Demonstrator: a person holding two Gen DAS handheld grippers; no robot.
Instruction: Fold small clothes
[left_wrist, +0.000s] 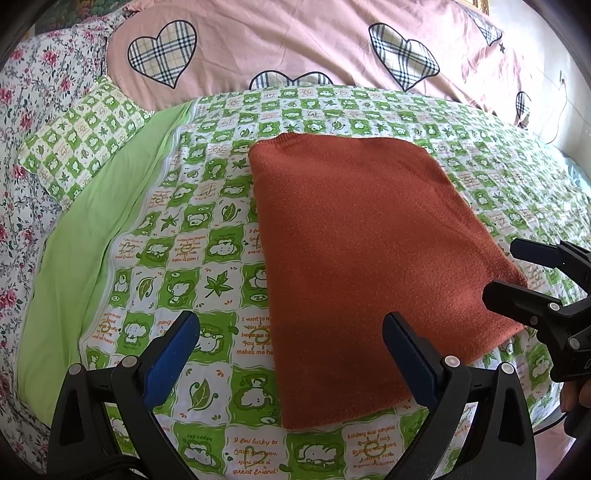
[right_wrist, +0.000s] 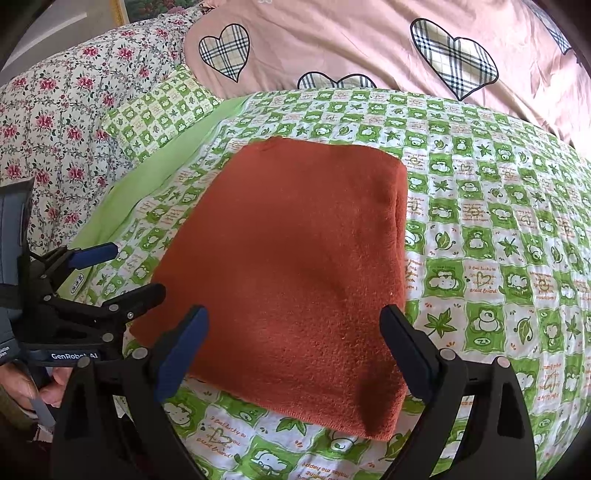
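We saw a bed whose green checked quilt (left_wrist: 184, 240) carried cartoon animals, leaves and orange lettering. At the centre of both frames lay the sweater (left_wrist: 362, 243), rust-coloured knit, folded into a flat rectangle on the quilt. A pink duvet (left_wrist: 295, 40) with plaid hearts filled the top of the frame. A floral sheet (left_wrist: 26, 122) and a matching checked pillow (left_wrist: 81, 136) sat at the upper left, beside a plain green strip. The left gripper (left_wrist: 291, 354) was open, empty, above the sweater's near edge. The right gripper (right_wrist: 291, 350) also stood open, holding nothing, its fingers straddling the near end of the sweater. A hand (right_wrist: 22, 387) showed at lower left of the right view.
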